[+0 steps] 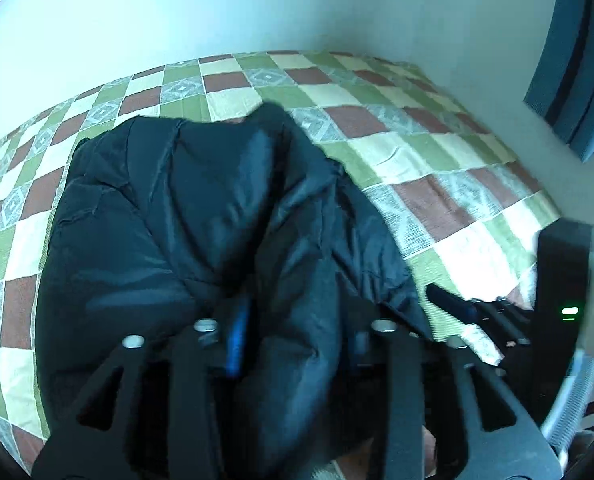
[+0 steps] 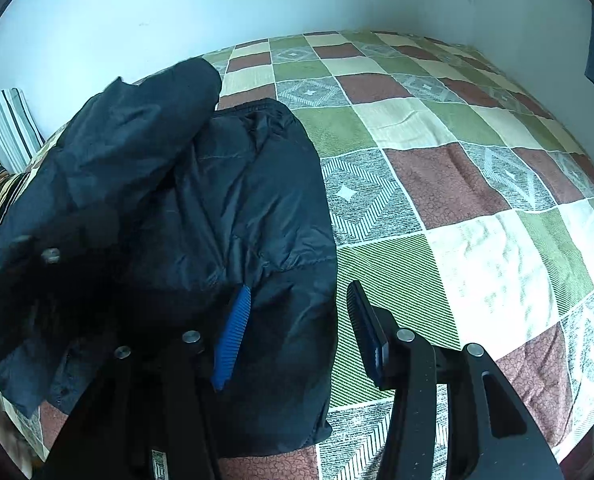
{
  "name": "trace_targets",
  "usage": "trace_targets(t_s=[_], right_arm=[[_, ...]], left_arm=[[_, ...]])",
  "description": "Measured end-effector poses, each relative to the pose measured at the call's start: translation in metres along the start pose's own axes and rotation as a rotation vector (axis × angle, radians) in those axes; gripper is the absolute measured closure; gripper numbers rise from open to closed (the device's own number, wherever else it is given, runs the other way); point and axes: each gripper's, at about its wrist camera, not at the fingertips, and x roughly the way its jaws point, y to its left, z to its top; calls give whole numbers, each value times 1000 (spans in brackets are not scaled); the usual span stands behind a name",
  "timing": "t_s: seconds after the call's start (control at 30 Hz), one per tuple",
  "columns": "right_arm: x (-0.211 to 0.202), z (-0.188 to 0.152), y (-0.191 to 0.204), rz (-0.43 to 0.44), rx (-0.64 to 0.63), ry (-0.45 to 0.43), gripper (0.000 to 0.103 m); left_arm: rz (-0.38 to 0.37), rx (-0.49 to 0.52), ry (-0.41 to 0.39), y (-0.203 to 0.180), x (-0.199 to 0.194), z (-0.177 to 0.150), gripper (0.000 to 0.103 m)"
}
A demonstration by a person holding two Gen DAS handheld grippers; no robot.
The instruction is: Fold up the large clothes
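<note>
Checked bedspread [image 2: 477, 184] carrying my dark jacket [image 2: 233, 208]: right gripper [image 2: 297, 320] spread wide at its hem, left gripper [image 1: 293, 340] bunching jacket cloth, striped pillow [image 2: 9, 128] only in right view.

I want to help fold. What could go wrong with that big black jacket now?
The puffy, slick jacket is bunched in the left gripper, so it might slip out. The lifted part could flop back unevenly over the rest. The right gripper is open at the jacket's edge, above the checkered bedspread, and might pinch that too.
</note>
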Motion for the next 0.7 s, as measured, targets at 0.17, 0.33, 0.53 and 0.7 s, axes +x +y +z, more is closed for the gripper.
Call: trace_targets(t_s=[0.17,0.33,0.53,0.7], right_arm=[[-11,3,2,-26,-10,-14,54],[-35,14,2,-36,-3,-59,54],[-74,32,17,-19,-16,-143,52],[-92,44,47,15,-72,-183,52]], left_arm=[[-12,-27,-71,3,-43,2,40],[76,-42,-130,26,-78,-1,35],[265,-135,-146,88,-93,-10,35],[313,-228,-121,136,-92,-22,35]])
